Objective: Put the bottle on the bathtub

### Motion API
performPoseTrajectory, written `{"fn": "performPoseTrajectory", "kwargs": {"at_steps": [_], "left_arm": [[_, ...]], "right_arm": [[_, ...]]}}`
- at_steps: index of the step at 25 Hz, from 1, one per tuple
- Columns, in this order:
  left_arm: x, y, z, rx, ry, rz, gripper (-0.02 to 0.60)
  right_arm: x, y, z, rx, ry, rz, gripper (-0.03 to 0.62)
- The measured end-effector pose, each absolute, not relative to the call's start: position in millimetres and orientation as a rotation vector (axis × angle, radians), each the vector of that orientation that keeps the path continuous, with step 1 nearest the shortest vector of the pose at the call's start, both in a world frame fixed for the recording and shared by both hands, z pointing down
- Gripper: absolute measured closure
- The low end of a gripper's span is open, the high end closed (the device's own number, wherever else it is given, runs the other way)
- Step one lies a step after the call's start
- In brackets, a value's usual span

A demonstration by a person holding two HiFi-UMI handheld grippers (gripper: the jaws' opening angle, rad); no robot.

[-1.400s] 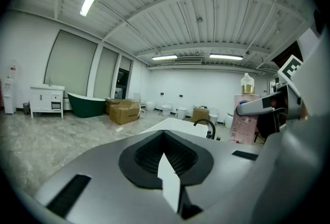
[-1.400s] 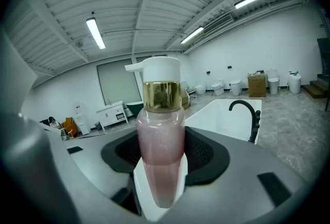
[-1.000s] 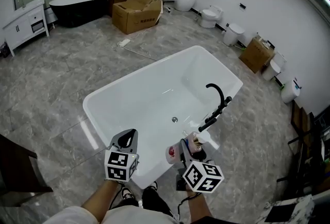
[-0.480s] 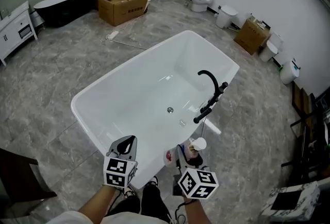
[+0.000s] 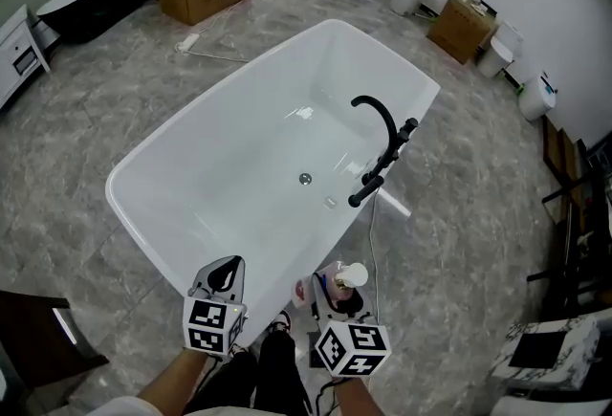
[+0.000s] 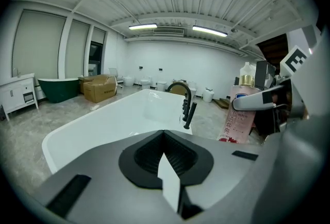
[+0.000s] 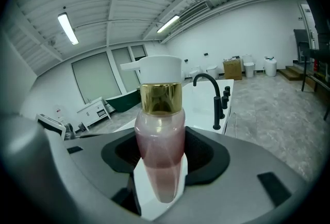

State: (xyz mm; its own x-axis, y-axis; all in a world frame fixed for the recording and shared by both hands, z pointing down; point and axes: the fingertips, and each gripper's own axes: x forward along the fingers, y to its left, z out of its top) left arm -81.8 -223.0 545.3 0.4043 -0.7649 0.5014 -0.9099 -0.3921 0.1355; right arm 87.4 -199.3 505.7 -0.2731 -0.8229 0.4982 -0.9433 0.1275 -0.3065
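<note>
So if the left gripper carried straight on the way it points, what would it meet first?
The left gripper would probably meet the bathtub at its near rim. Nothing shows between them, though depth is unclear.

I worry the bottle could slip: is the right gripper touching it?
Touching. In the right gripper view, the right gripper clamps the bottle, its pink body pressed against the white pad.

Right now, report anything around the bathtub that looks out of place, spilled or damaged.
Nothing is spilled or broken. The bathtub looks intact, and the bottle is held capped in the right gripper. The only oddity is a white bar lying loose, seemingly on the floor, beside the black faucet. I cannot tell what it is.
</note>
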Motion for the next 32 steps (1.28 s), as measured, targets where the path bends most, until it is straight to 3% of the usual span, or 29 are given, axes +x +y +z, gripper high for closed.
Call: {"fn": "performPoseTrajectory", "kwargs": {"at_steps": [32], "left_arm": [[-63.3, -261.0, 636.1, 2.202, -1.432, 0.612, 0.578]], "right_arm": [[141.5, -264.8, 608.7, 1.73, -2.107, 0.853, 0.355]]}}
